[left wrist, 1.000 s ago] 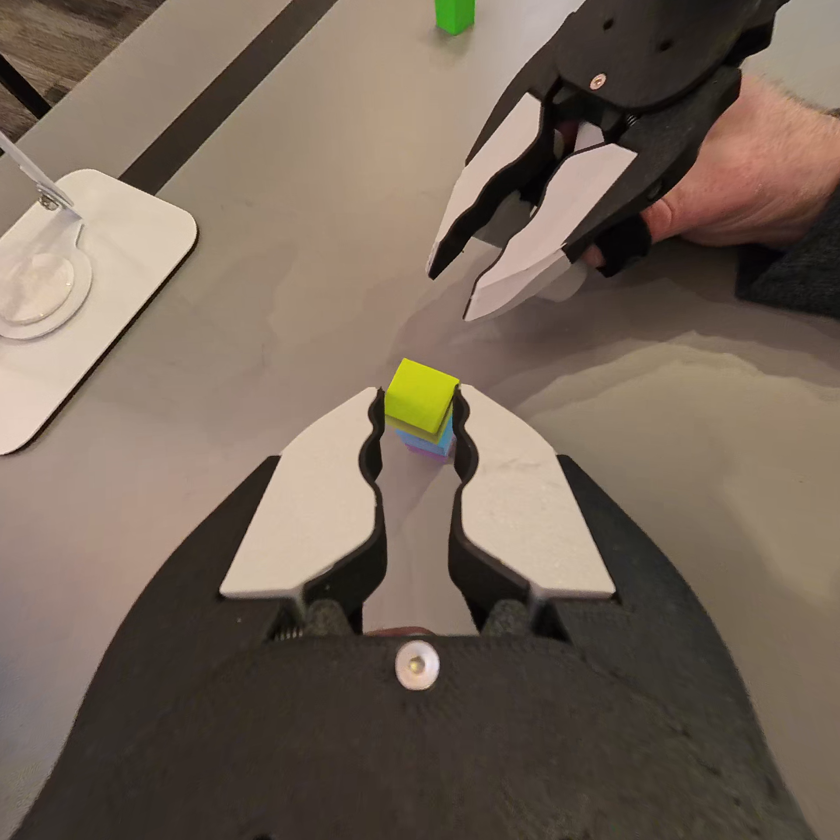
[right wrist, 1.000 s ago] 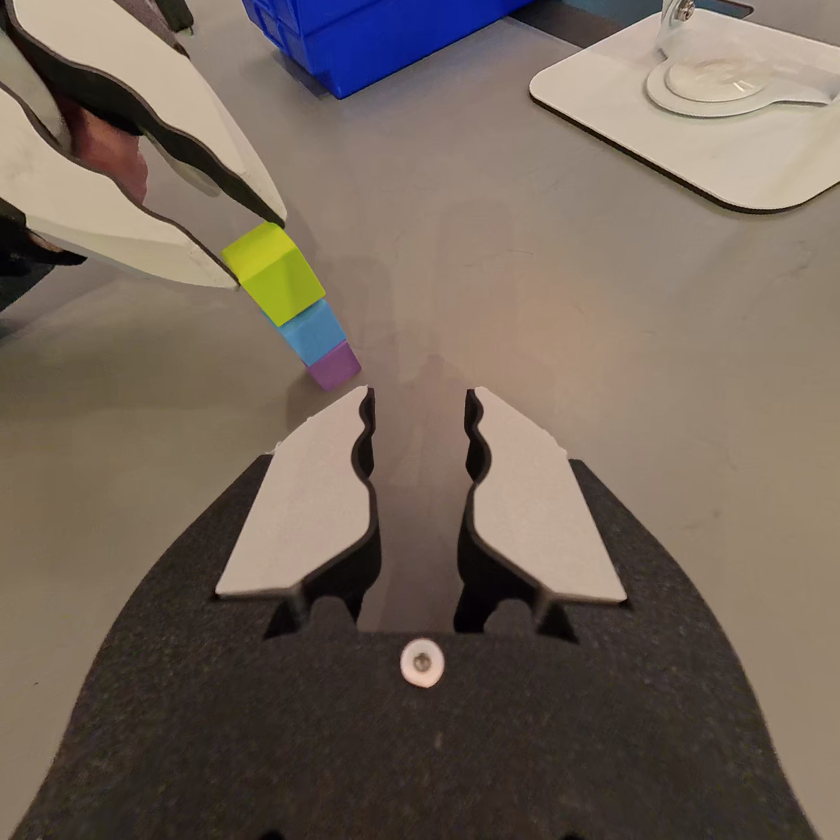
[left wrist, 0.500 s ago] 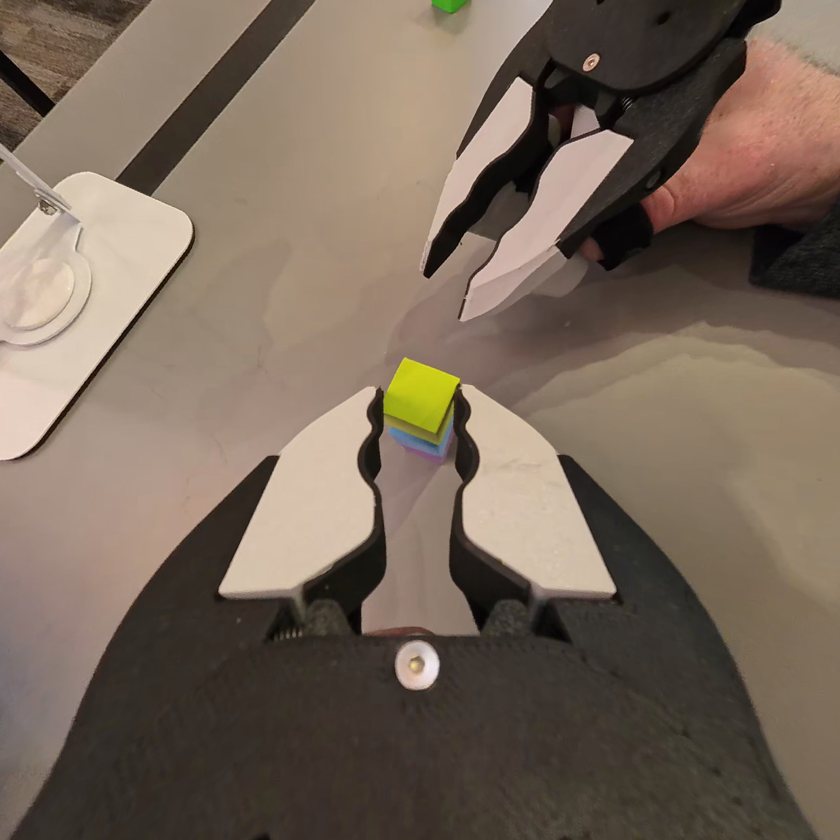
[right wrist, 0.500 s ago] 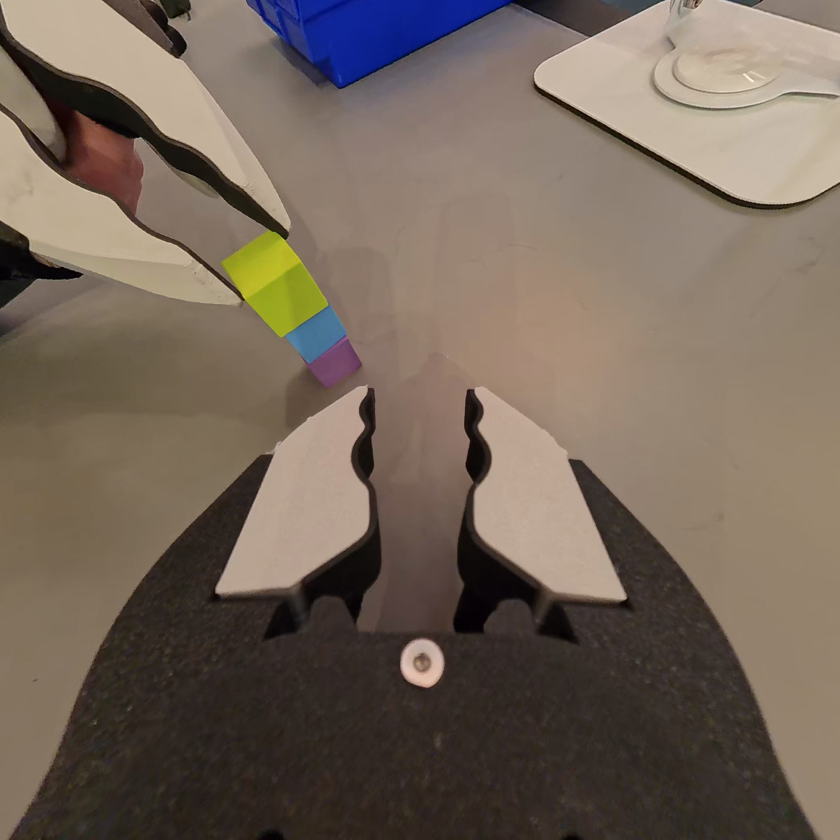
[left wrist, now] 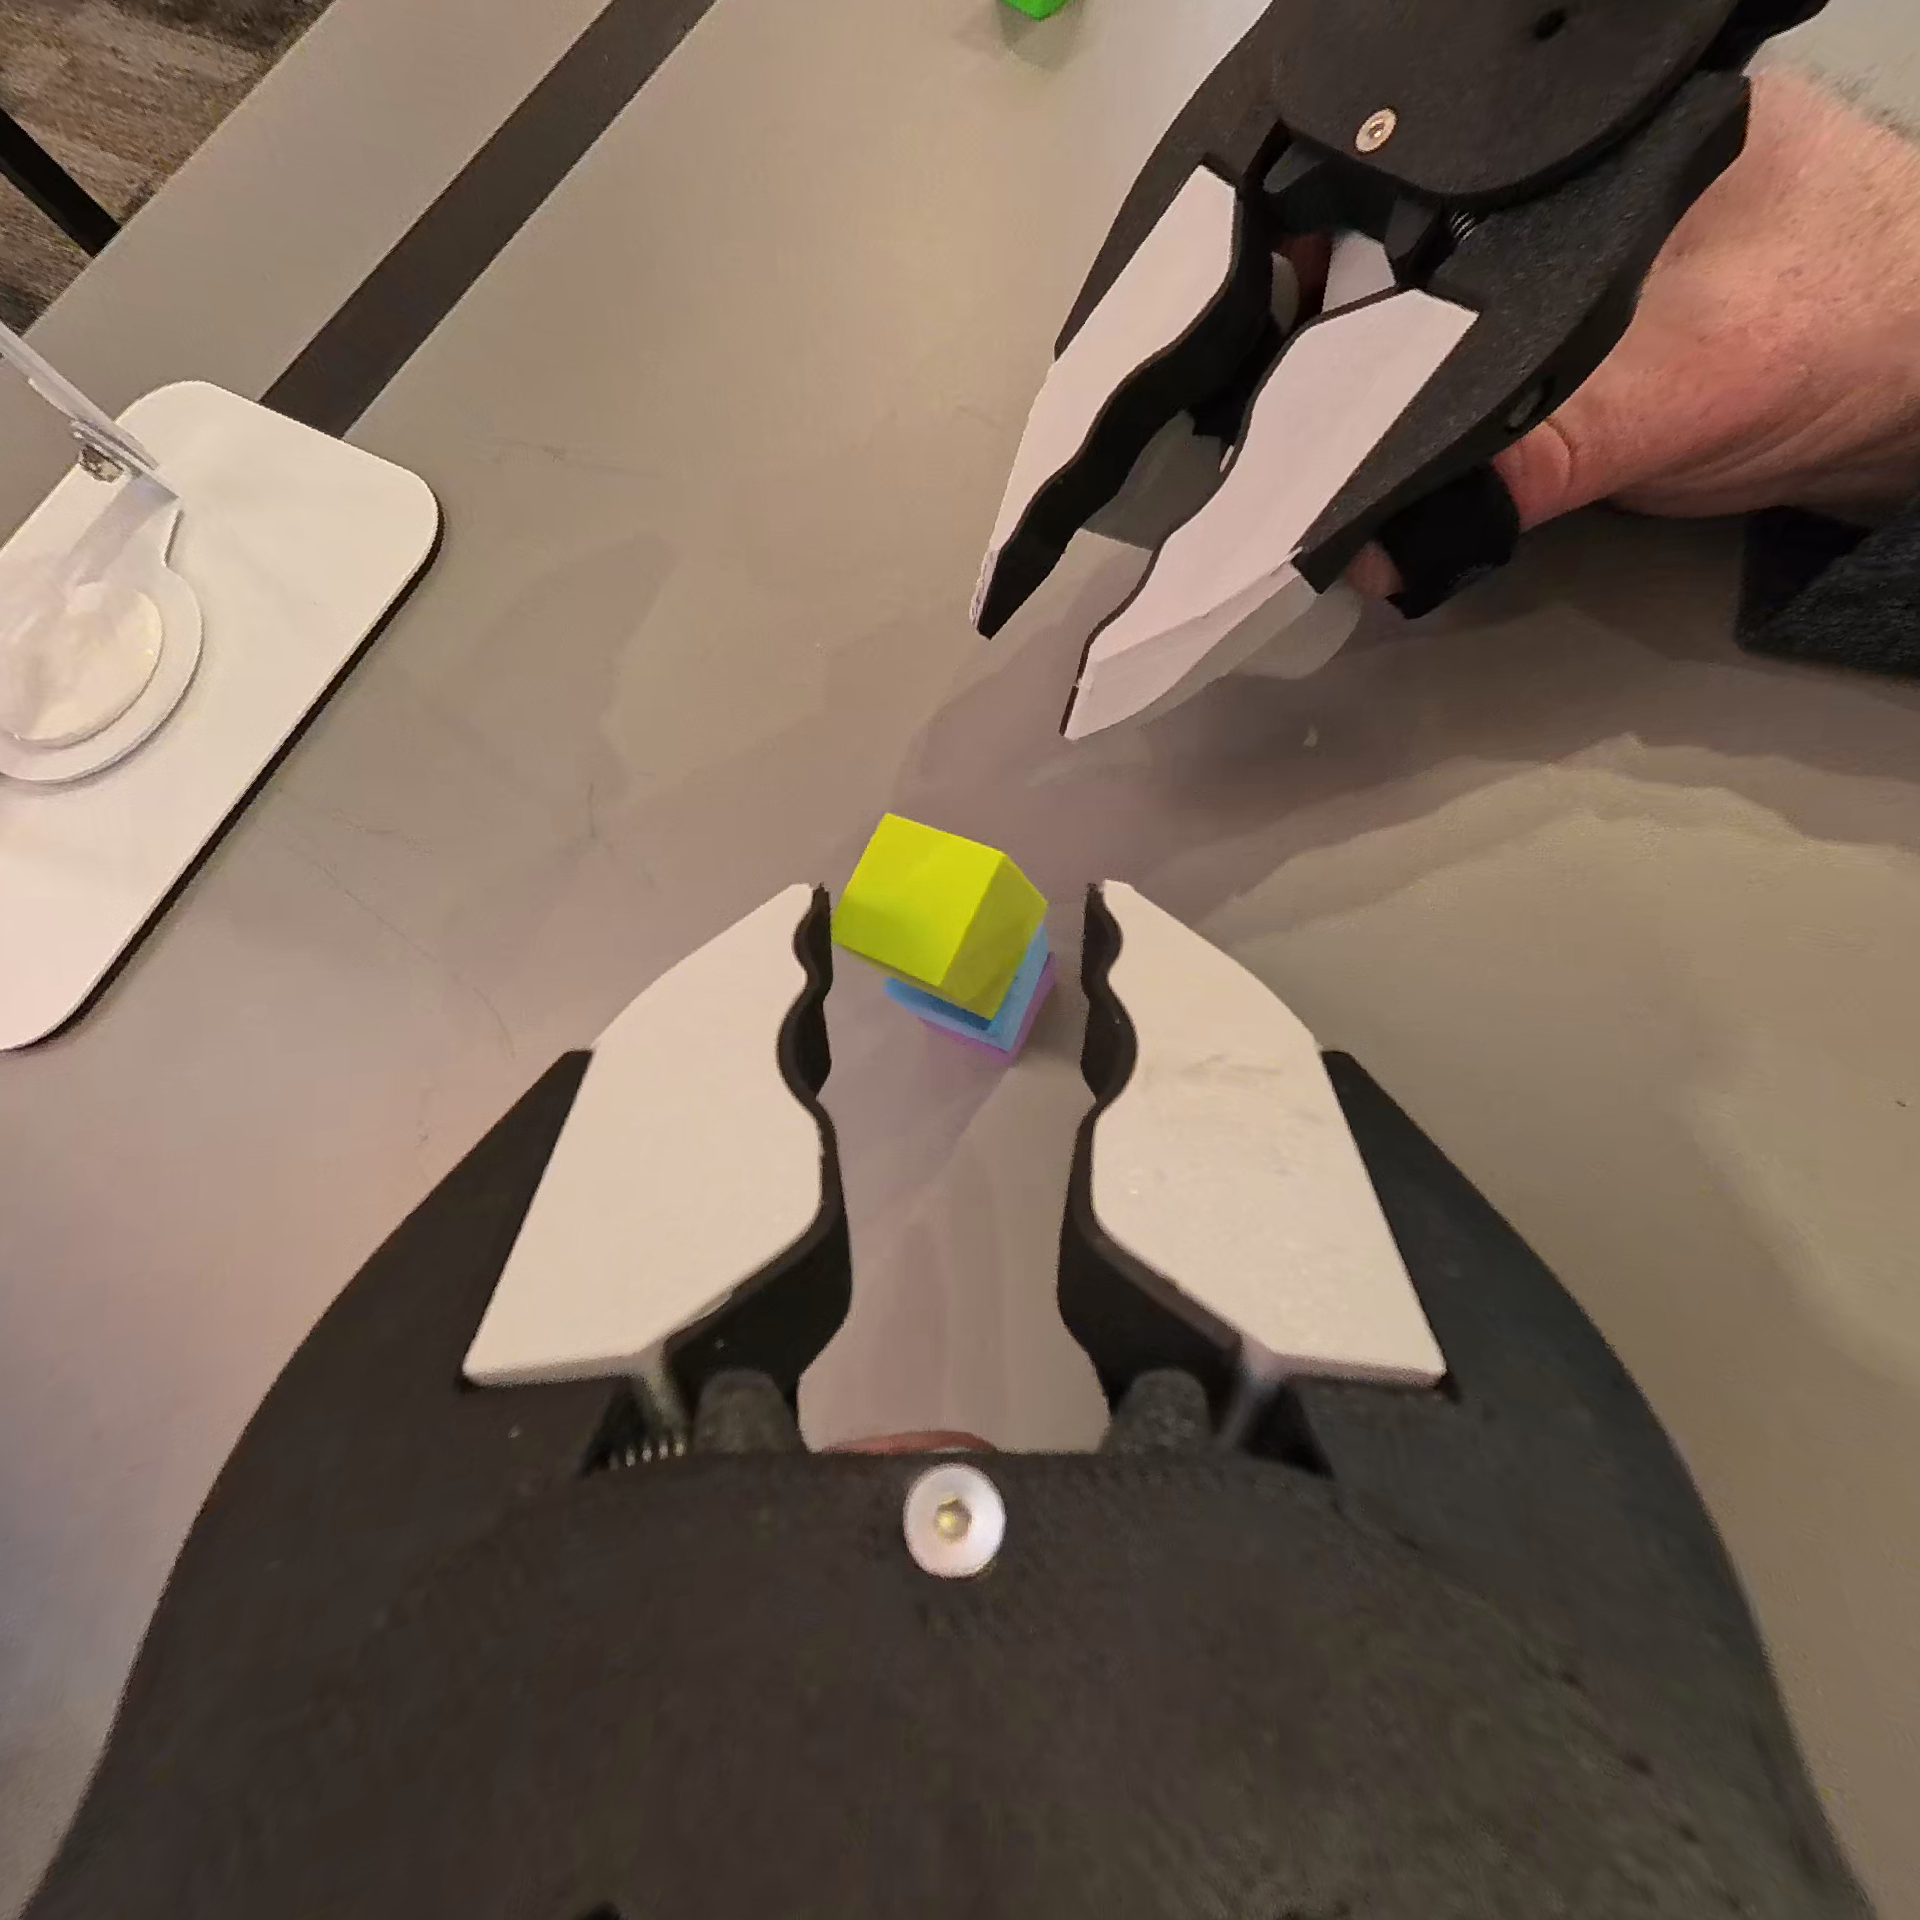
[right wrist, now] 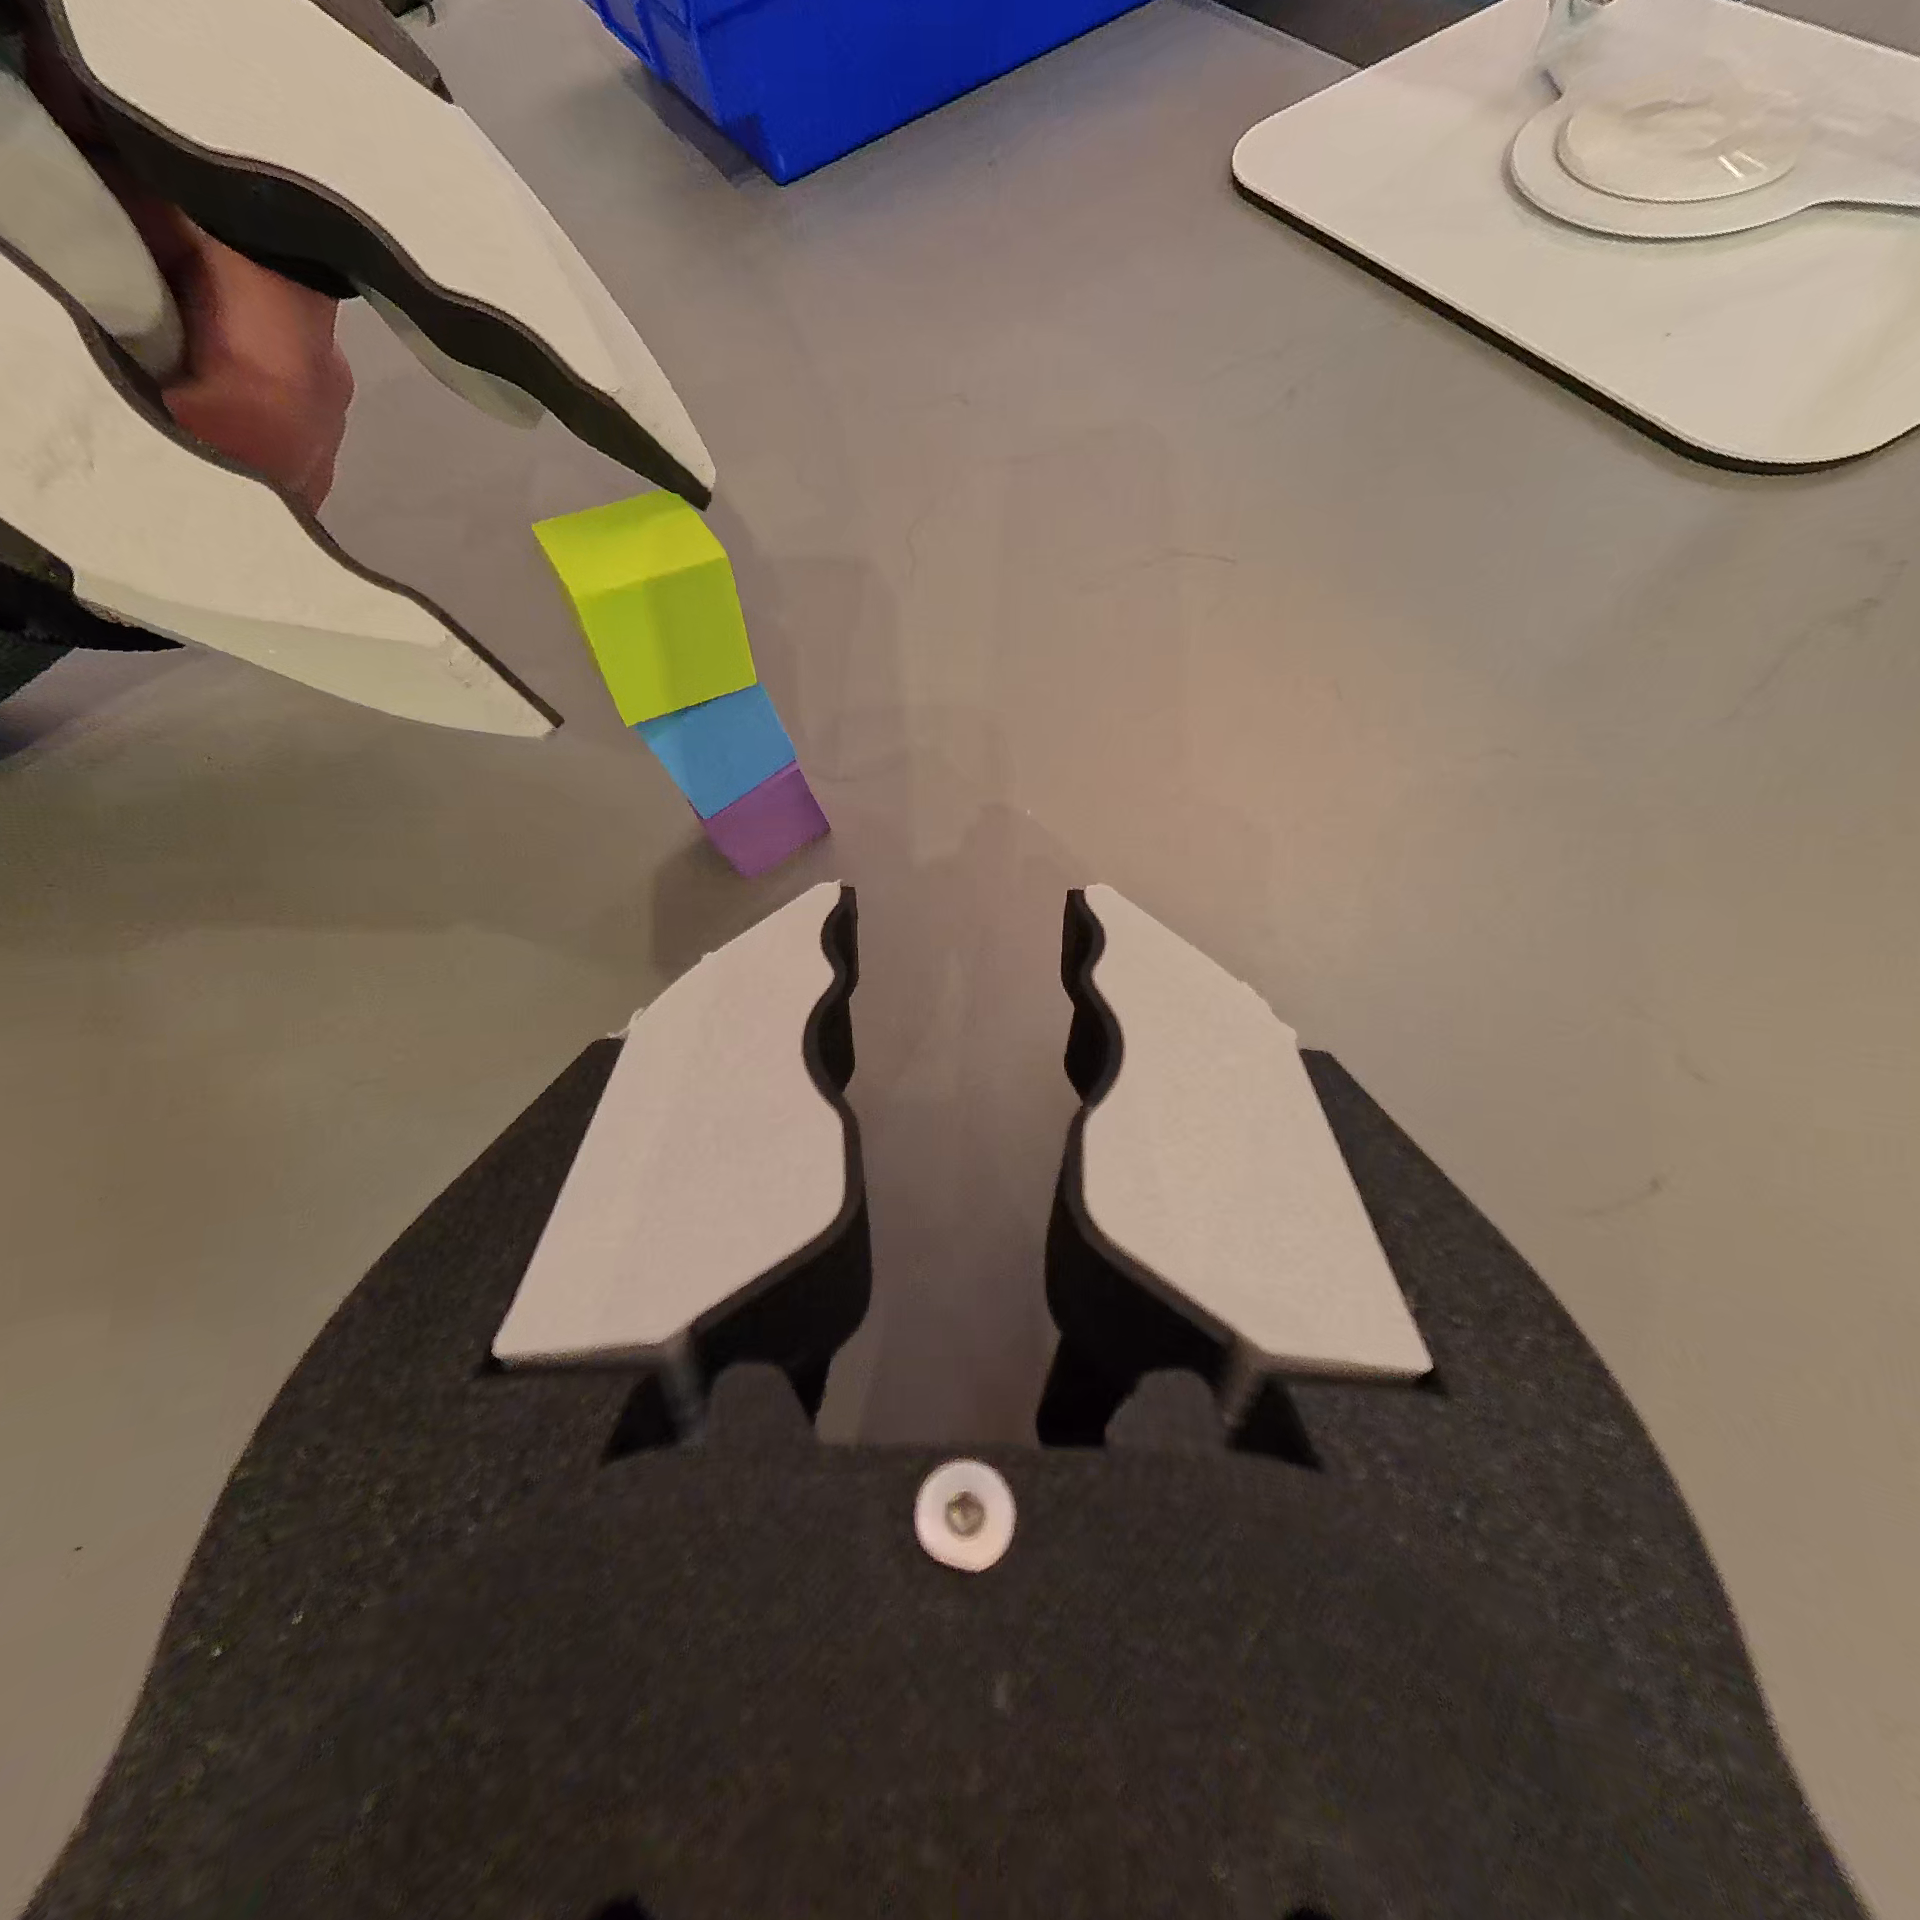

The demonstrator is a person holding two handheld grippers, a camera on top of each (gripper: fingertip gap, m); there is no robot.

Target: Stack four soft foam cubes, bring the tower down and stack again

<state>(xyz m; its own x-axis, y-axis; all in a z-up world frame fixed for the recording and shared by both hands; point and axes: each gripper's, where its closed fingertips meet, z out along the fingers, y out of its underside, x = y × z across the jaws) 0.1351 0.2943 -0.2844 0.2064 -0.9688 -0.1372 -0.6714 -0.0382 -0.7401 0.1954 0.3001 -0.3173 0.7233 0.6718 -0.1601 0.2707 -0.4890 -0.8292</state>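
A lime cube sits on a blue cube, which sits on a purple cube, making a three-high tower on the grey table. The lime cube is turned a little against the blue one. My left gripper is open around the lime cube, with a gap on the right side. The right wrist view shows the tower, lime, blue and purple, with the left gripper spread about its top. My right gripper is open and empty, just right of the tower. A green cube lies far off.
A white board with a clear glass piece lies at the left; it also shows in the right wrist view. A blue bin stands at the back. A hand holds the right gripper beyond the tower. Left tips to right tips: about 8 centimetres. About 30 centimetres separates my right fingertips from the green cube.
My left gripper was shut on the lime cube atop the tower and has now opened, leaving the cube on the blue one. The right gripper has stayed open and nearly still.
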